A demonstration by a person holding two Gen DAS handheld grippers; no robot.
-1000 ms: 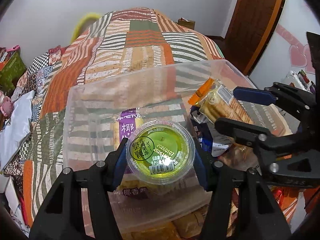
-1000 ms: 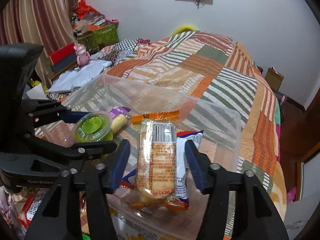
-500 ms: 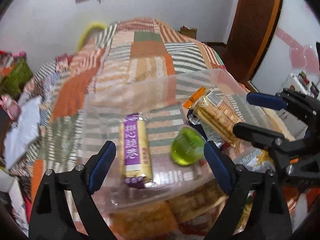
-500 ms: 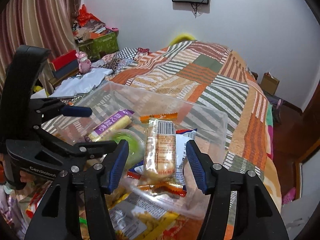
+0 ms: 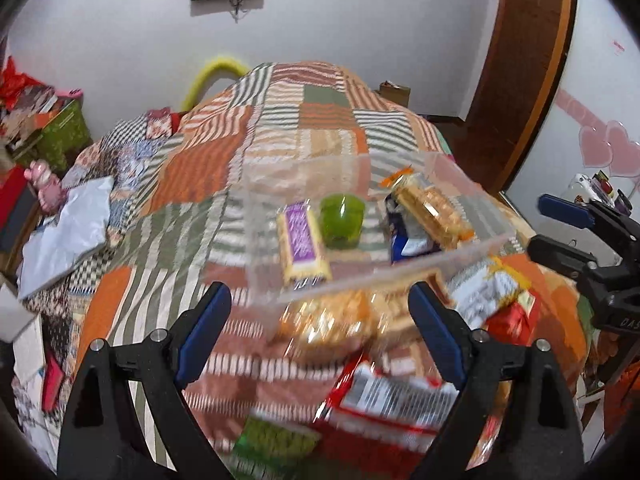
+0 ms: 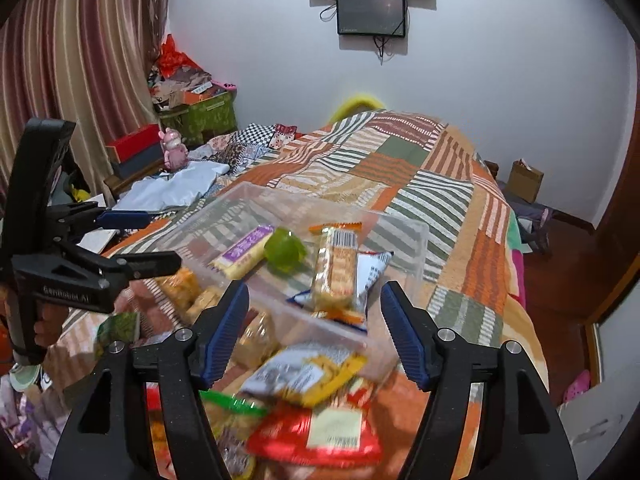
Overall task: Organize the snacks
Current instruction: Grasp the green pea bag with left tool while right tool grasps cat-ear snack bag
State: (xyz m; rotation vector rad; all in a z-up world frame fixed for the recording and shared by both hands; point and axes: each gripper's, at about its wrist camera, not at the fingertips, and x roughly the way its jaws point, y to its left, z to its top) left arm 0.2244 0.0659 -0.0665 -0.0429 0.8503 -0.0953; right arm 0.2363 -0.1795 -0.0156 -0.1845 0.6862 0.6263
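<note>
The left gripper (image 5: 316, 316) is standing spread wide with nothing between its blue pads (image 5: 204, 328); its jaws have just been opening, and the green jelly cup (image 5: 342, 220) is now lying beyond them inside the clear bin (image 5: 400, 276), tipped on its side. The right gripper (image 6: 314, 332) is also gaping, its jaws having just been opening too, and they are pinching nothing: the biscuit pack (image 6: 334, 268) is resting ahead of them in the bin, on top of a blue-and-white packet (image 6: 370, 276). Just left of the cup, as the left jaws see it, a purple wafer bar (image 5: 302, 242) is lying flat on the bin floor. Nearer than the bin, almost under both sets of jaws, loose snacks are waiting on the quilt (image 5: 280, 136): a red packet (image 5: 392, 396), a yellow-and-white bag (image 6: 308, 372), some orange-gold packs (image 5: 324, 320) and a green one (image 5: 276, 440), all blurred. Judging by this, both hands are finishing a drop-off and turning to the next pick. That move is calling for each gripper to dip toward the near pile, straddle a single packet with jaws kept wide, and close gently, since these crinkly bags are likely to slip or crush.
</note>
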